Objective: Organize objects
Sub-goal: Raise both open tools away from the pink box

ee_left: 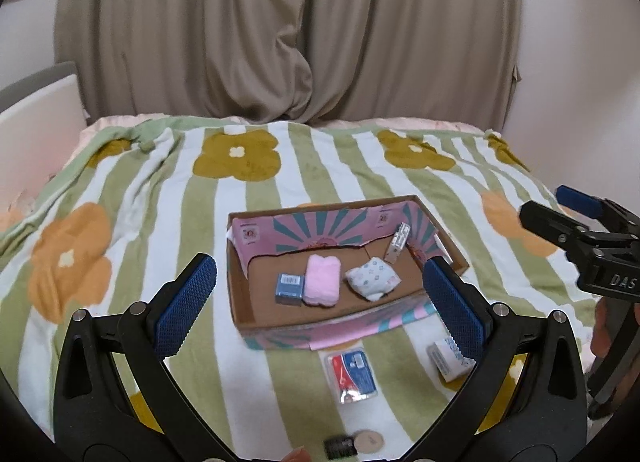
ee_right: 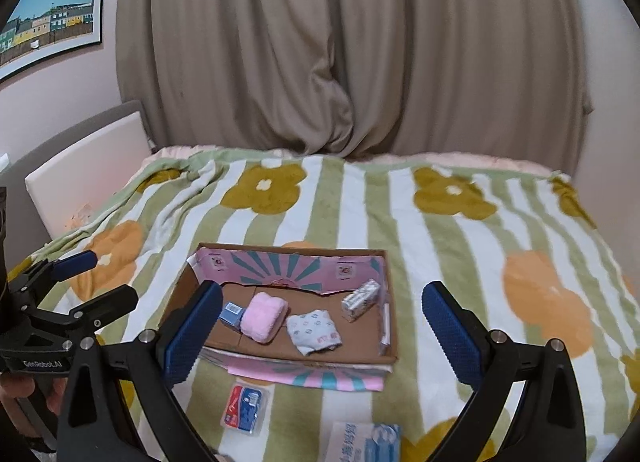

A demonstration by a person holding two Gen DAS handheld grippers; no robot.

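Note:
An open cardboard box [ee_left: 240, 302] [ee_right: 390, 342] with pink and teal sides lies on the bed. Inside it are a small blue box [ee_left: 289, 288] [ee_right: 232, 313], a pink folded cloth [ee_left: 322, 280] [ee_right: 264, 316], a white patterned cloth [ee_left: 372, 277] [ee_right: 313, 326] and a silver packet [ee_left: 398, 242] [ee_right: 361, 299]. In front of the box lie a red and blue plastic packet [ee_left: 353, 374] [ee_right: 243, 408] and a white and blue tissue pack [ee_left: 448, 360] [ee_right: 370, 442]. My left gripper [ee_left: 316, 302] and right gripper [ee_right: 324, 334] are both open and empty, above the near side.
A green striped flower blanket [ee_left: 280, 190] [ee_right: 440, 230] covers the bed. Beige curtains [ee_left: 280, 30] hang behind it. A white headboard panel [ee_right: 88, 166] stands at left. A dark small item [ee_left: 340, 447] and a round beige disc [ee_left: 369, 442] lie at the near edge.

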